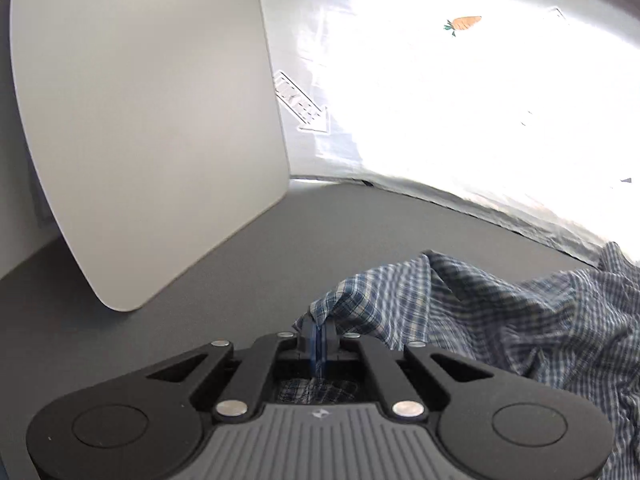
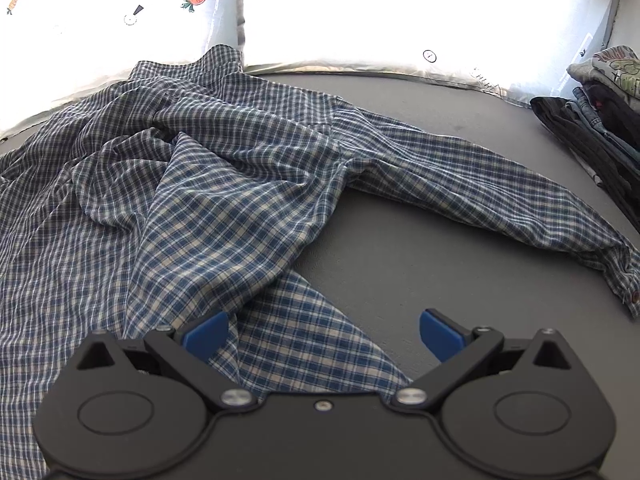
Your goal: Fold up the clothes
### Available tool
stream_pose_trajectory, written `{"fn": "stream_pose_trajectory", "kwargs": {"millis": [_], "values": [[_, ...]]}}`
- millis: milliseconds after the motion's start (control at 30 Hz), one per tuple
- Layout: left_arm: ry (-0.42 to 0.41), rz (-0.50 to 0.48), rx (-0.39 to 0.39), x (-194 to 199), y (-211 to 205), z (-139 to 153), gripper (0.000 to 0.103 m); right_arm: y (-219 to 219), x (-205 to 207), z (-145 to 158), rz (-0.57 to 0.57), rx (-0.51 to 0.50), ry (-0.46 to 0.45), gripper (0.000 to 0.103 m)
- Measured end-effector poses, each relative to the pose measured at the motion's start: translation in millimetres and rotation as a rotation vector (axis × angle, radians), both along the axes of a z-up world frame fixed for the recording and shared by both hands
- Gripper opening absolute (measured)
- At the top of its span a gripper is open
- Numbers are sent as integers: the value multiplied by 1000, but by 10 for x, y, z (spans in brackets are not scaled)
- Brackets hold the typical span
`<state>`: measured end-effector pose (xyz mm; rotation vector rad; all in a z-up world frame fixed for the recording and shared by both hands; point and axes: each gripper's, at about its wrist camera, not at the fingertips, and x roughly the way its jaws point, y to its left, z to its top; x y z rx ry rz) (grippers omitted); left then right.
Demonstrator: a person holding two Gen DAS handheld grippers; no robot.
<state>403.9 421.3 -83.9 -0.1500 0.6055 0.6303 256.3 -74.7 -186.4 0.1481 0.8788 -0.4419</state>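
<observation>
Now: left gripper (image 1: 319, 334) pinching shirt (image 2: 208, 184) edge; right gripper (image 2: 322, 334) spread over hem; shirt crumpled on table (image 2: 380, 256). We judge: pinch hem, draw both taut, flatten.

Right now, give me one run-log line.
left tongs: shut on blue-and-white plaid cotton shirt | right tongs: open over shirt hem | stage: unfolded on grey table

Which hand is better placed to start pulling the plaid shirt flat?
Probably left. The left tool is already shut on a corner of the plaid shirt. The right tool is open, with fabric between its fingers but ungripped.
</observation>
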Motion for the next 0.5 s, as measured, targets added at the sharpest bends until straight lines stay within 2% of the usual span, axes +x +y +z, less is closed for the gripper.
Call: {"fn": "stream_pose_trajectory", "kwargs": {"millis": [67, 100, 133, 167, 200, 267, 333, 433, 500], "values": [[-31, 114, -93, -11, 333, 74, 11, -28, -14, 22, -6, 5, -4, 103], [-46, 166, -148, -20, 493, 107, 11, -37, -20, 35, -4, 9, -4, 103], [-56, 174, -182, -59, 528, 113, 11, -40, -27, 52, 1, 14, -5, 103], [-64, 163, -208, -112, 509, 107, 16, -37, -37, 75, 8, 19, -5, 103], [-47, 135, -198, -160, 410, 68, 22, -27, -47, 96, 15, 21, -4, 103], [11, 73, -153, -249, 159, -46, 56, 8, -66, 137, 31, 29, 4, 103], [87, 42, -166, -373, -108, -244, 59, 38, -91, 176, 53, 47, 7, 102], [188, -92, -385, -668, -464, -611, 59, 93, -139, 235, 92, 101, 4, 89], [229, -200, -436, -862, -797, -727, 59, 131, -177, 260, 125, 158, 0, 72]]}}
